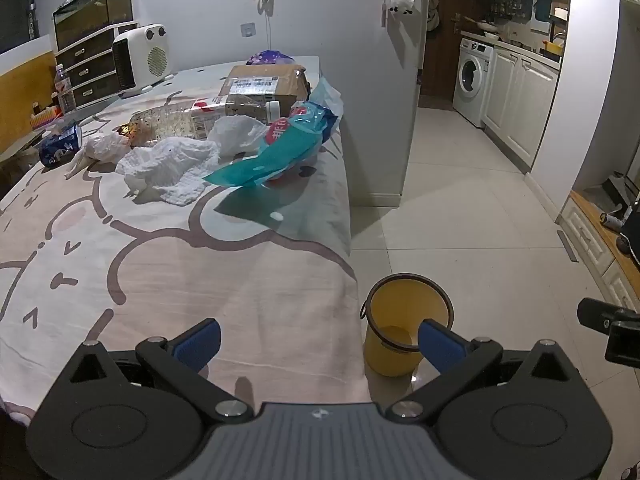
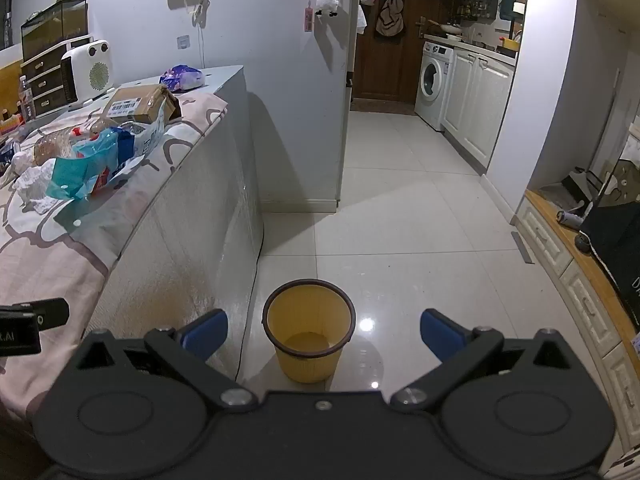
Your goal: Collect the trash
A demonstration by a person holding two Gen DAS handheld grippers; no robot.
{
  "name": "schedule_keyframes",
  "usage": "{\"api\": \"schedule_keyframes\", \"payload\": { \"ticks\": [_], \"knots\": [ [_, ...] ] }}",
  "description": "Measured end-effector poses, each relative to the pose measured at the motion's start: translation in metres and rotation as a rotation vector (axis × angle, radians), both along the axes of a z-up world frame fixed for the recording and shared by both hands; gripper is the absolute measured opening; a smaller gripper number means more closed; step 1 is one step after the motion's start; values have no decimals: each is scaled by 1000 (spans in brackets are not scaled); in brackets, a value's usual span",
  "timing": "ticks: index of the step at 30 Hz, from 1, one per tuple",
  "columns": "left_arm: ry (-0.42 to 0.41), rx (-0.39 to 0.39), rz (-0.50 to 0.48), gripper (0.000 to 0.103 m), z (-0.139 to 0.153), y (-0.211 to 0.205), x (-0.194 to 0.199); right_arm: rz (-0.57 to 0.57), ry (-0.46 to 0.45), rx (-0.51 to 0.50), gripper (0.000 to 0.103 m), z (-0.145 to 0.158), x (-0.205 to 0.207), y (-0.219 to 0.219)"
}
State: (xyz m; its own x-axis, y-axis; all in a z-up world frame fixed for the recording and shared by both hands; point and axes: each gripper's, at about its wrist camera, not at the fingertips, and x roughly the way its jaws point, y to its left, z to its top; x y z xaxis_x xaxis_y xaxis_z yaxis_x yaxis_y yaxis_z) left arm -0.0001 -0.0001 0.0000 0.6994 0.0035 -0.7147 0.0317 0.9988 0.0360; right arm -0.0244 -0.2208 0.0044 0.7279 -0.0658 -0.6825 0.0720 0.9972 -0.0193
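Observation:
Trash lies on the pink cartoon tablecloth (image 1: pixel 168 264): a teal plastic wrapper (image 1: pixel 276 148), a crumpled white cloth (image 1: pixel 168 168), white tissue (image 1: pixel 236 132), a clear plastic bottle (image 1: pixel 180 120), a blue can (image 1: pixel 60 146) and a cardboard box (image 1: pixel 264 84). A yellow bin (image 1: pixel 408 320) stands on the floor beside the table. My left gripper (image 1: pixel 318 340) hovers open over the table's near corner, nothing between its blue pads. My right gripper (image 2: pixel 324 332) is open above the yellow bin (image 2: pixel 308 328), holding nothing. The wrapper (image 2: pixel 84 168) and box (image 2: pixel 140 104) show at the left.
A white heater (image 1: pixel 140 56) and a drawer unit (image 1: pixel 88 68) stand at the table's far end. A wall corner (image 1: pixel 384 120) rises past the table. Tiled floor (image 2: pixel 400 220) runs toward a washing machine (image 2: pixel 434 80) and white cabinets (image 2: pixel 476 108). A low wooden ledge (image 2: pixel 580 256) lines the right.

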Motion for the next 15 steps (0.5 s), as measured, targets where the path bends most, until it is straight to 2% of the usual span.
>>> {"api": "schedule_keyframes", "payload": {
  "ticks": [15],
  "knots": [
    [1,-4,-1,103,0,0,0,-1,-2,-3,103,0,0,0]
  ]
}}
